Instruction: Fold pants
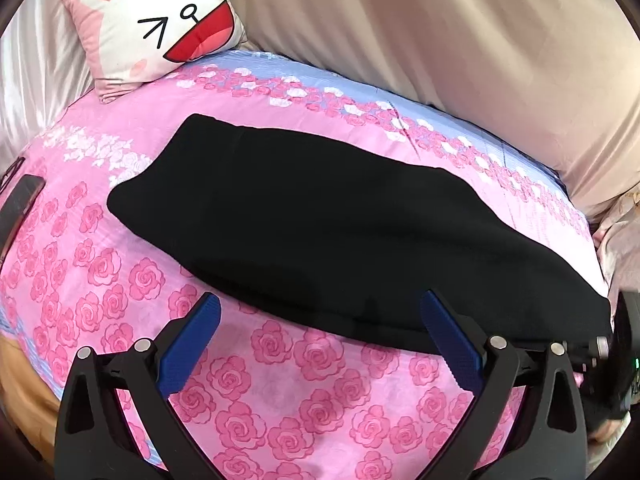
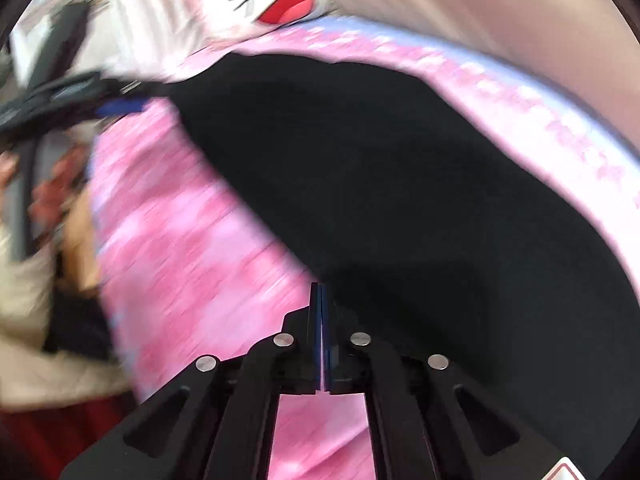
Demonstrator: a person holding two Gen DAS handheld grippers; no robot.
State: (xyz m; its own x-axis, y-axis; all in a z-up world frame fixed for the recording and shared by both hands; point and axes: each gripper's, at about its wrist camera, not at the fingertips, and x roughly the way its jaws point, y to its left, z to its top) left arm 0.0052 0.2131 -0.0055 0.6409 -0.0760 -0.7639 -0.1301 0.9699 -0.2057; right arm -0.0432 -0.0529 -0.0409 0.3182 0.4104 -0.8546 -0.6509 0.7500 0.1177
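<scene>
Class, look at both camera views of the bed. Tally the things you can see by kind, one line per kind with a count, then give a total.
Black pants: 1
Cat-face cushion: 1
Pink rose bedspread: 1
Claws: 2, the left claw open and the right claw shut
Dark flat object at the left edge of the bed: 1
Total: 6

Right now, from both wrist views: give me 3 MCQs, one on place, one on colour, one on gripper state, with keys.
1. Where is the cat-face pillow?
A. on the pants
B. at the far corner of the bed
C. between the left fingers

2. What colour are the pants?
A. black
B. grey
C. blue

3. How does the left gripper stand?
A. shut on the pants
B. shut, empty
C. open

Answers: 1 B, it sits beyond the pants; 2 A, plain black cloth; 3 C, blue pads wide apart over the bedspread.
</scene>
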